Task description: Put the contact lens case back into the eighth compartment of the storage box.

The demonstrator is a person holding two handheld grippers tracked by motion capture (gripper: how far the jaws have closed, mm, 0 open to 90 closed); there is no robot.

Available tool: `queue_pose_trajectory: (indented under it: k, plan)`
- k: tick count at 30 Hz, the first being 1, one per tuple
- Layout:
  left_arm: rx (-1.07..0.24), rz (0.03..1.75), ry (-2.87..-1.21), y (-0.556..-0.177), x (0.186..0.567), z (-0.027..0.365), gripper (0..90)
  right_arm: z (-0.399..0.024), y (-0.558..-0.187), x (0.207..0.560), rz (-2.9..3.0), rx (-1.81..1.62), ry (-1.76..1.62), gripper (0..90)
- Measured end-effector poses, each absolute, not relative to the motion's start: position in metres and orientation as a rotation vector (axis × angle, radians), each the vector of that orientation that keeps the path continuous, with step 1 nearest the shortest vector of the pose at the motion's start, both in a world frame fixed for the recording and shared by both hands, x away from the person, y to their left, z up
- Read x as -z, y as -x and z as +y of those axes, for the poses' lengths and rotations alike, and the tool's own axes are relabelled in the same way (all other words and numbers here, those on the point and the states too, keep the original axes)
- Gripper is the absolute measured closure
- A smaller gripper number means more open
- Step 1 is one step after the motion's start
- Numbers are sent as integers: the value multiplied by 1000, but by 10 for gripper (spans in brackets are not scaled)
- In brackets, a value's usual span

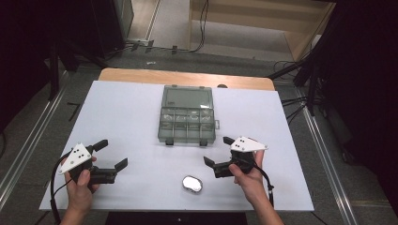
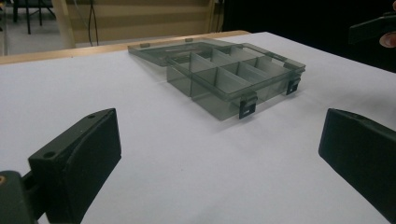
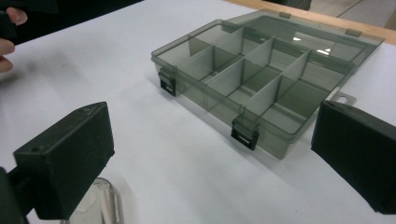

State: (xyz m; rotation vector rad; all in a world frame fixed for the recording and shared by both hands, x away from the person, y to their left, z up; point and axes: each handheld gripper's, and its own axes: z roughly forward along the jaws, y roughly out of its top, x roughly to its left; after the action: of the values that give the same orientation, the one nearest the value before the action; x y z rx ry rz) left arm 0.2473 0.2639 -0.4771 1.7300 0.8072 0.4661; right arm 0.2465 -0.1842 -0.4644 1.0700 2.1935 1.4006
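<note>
I hold my left gripper (image 1: 111, 153) and right gripper (image 1: 218, 151) above the white table (image 1: 126, 117), both with jaws spread wide and holding nothing. The smoky box (image 1: 187, 123) sits between and beyond them, lid open flat behind its compartments, latches facing me. A small shiny oval object (image 1: 192, 183) lies near my right gripper, at the table's front edge

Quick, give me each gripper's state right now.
Left gripper: open, holding nothing, above the table.
Right gripper: open, holding nothing, near the compartment box.
</note>
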Motion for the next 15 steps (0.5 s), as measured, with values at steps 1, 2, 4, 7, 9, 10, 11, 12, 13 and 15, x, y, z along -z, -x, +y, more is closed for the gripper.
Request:
queue_pose_trajectory:
  k: [1, 2, 4, 7, 9, 10, 11, 12, 13, 15]
  plan:
    - [-469, 808, -1726, -246, 477, 265, 0, -183, -246, 464, 2199, -1396, -1066, 0]
    - [-467, 807, -1726, -246, 477, 267, 0, -182, -245, 463, 2207, -1394, -1057, 0]
    - [-470, 814, -1719, -244, 478, 269, 0, -179, -244, 462, 2220, -1380, -1045, 0]
    - [-474, 815, -1723, -243, 479, 274, 0, -177, -242, 460, 2236, -1380, -1038, 0]
    - [-471, 821, -1716, -243, 479, 275, 0, -175, -241, 460, 2246, -1373, -1029, 0]
    - [-468, 822, -1716, -242, 479, 277, 0, -174, -241, 460, 2249, -1368, -1021, 0]
    - [-467, 820, -1712, -242, 480, 278, 0, -173, -240, 460, 2255, -1364, -1021, 0]
    - [-463, 821, -1706, -241, 480, 279, 0, -172, -240, 460, 2263, -1358, -1013, 0]
    - [-463, 825, -1703, -241, 481, 280, 0, -170, -240, 460, 2274, -1350, -1012, 0]
    - [-472, 826, -1703, -240, 481, 283, 0, -167, -240, 461, 2301, -1343, -988, 0]
